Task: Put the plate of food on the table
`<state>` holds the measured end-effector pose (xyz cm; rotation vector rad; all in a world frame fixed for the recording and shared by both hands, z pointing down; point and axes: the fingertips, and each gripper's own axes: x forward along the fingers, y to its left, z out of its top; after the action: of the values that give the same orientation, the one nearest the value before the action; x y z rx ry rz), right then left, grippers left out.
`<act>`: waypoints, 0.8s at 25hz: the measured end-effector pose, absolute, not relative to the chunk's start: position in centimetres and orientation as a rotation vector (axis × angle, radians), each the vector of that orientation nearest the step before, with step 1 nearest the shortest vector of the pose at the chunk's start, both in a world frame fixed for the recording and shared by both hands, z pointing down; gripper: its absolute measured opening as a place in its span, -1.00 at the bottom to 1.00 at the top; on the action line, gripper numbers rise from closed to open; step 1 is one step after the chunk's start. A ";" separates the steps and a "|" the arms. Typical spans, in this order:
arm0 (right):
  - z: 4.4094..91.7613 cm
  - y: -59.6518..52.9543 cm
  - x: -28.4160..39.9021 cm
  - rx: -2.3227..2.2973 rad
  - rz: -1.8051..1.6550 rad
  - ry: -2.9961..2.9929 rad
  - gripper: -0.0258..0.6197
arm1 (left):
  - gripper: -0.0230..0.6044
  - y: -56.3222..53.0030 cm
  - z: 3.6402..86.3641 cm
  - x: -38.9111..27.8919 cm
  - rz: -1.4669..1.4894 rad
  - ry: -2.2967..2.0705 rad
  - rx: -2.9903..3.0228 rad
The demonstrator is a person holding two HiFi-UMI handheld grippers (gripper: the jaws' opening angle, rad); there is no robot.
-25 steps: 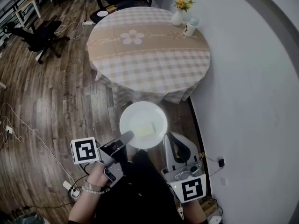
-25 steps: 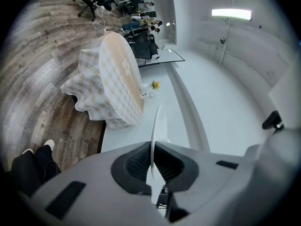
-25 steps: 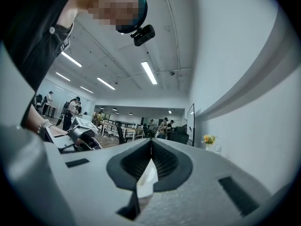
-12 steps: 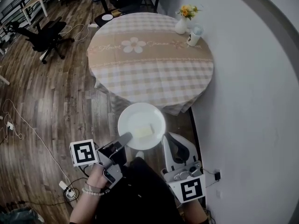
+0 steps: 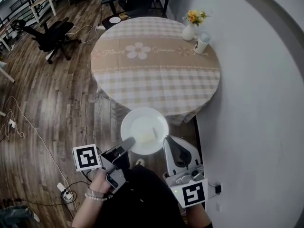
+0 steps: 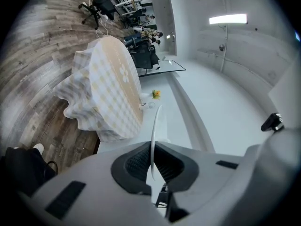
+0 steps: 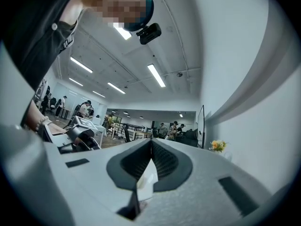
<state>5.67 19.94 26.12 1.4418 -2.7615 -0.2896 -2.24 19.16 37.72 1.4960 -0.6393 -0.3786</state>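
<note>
A white plate (image 5: 140,125) carrying a pale yellow piece of food (image 5: 147,135) hangs level above the wooden floor, just short of the round checked table (image 5: 156,75). My left gripper (image 5: 127,143) is shut on the plate's near-left rim; in the left gripper view the rim (image 6: 153,140) runs edge-on between the jaws. On the near-right rim my right gripper (image 5: 167,143) is shut too, with the plate's white edge (image 7: 146,179) between its pads.
A vase of flowers (image 5: 189,30) and a cup (image 5: 203,42) stand at the table's far right edge. The white wall (image 5: 256,103) runs close along the right. An office chair (image 5: 51,34) and cables (image 5: 19,122) are on the floor at left.
The table has come nearer and lower in the head view. The plate stays held by both grippers in the same way.
</note>
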 end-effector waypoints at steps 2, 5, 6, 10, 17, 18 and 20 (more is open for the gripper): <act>26.3 19.8 6.2 1.434 -0.287 -2.766 -0.92 | -0.90 19.0 37.6 -1.3 -0.393 -0.639 1.490; 26.4 19.7 6.8 1.436 -0.282 -2.777 -0.92 | -0.90 18.9 37.3 -0.2 -0.389 -0.623 1.495; 26.3 19.7 7.0 1.435 -0.284 -2.778 -0.92 | -0.90 18.9 37.2 0.1 -0.385 -0.619 1.499; 26.3 19.6 7.8 1.444 -0.292 -2.774 -0.92 | -0.90 18.6 37.1 0.4 -0.382 -0.623 1.508; 26.3 18.8 8.2 1.462 -0.302 -2.772 -0.92 | -0.90 17.6 37.2 0.4 -0.377 -0.629 1.513; 26.3 18.5 8.2 1.463 -0.304 -2.769 -0.92 | -0.90 17.2 37.2 0.4 -0.376 -0.628 1.515; 26.5 17.9 8.2 1.468 -0.302 -2.765 -0.92 | -0.90 16.5 37.3 0.4 -0.375 -0.622 1.519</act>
<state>8.17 17.89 26.45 1.4679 -2.7652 -0.3018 0.38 16.52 37.26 1.5192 -0.6219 -0.3748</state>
